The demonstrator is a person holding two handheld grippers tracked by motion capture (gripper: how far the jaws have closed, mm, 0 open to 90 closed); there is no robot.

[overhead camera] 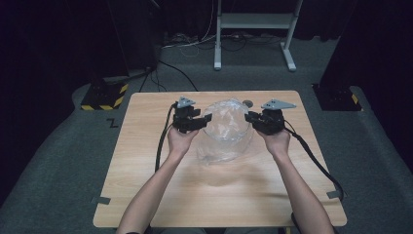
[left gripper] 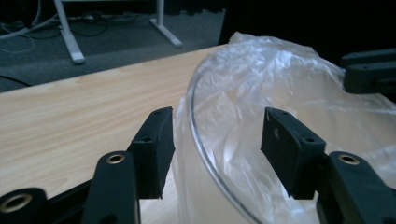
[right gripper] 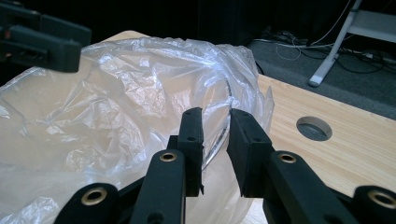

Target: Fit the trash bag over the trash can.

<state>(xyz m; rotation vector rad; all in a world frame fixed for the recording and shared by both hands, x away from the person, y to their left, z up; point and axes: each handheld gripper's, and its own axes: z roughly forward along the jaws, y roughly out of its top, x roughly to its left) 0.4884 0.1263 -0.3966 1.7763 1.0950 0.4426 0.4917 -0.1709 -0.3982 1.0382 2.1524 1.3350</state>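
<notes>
Right gripper (right gripper: 215, 140) pinching rim of clear bowl (overhead camera: 225, 127) lined with crinkled plastic.

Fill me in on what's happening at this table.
A person holds a gripper in each hand at opposite sides of a clear bowl lined with a crinkled plastic bag on the wooden table. The left gripper is open, its jaws straddling the bowl's rim. The right gripper has its jaws nearly closed around the rim and bag on the far side; whether they actually pinch it is unclear.
</notes>
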